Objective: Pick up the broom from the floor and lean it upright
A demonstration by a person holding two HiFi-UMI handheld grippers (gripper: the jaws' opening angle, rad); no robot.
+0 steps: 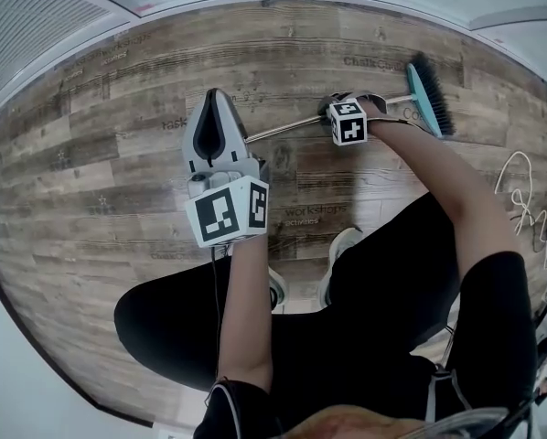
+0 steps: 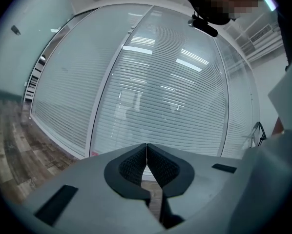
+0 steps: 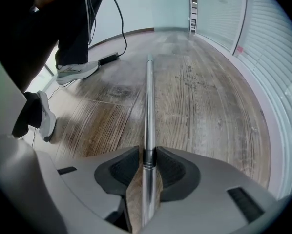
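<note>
The broom lies on the wooden floor, its teal head with dark bristles (image 1: 429, 97) at the far right and its metal handle (image 1: 287, 128) running left. My right gripper (image 1: 337, 110) points steeply down over the handle near the head. In the right gripper view the handle (image 3: 149, 106) runs straight away between the pads, and my right gripper (image 3: 149, 162) is shut on it. My left gripper (image 1: 215, 94) hovers level above the floor to the left, over the handle's far part. Its pads meet with nothing between them in the left gripper view (image 2: 146, 152).
The person's shoes (image 3: 75, 70) stand left of the handle, with a black cable and plug (image 3: 107, 60) on the floor beside them. A white cord (image 1: 520, 190) lies at the right. A glass wall with blinds (image 2: 160, 82) closes the far side.
</note>
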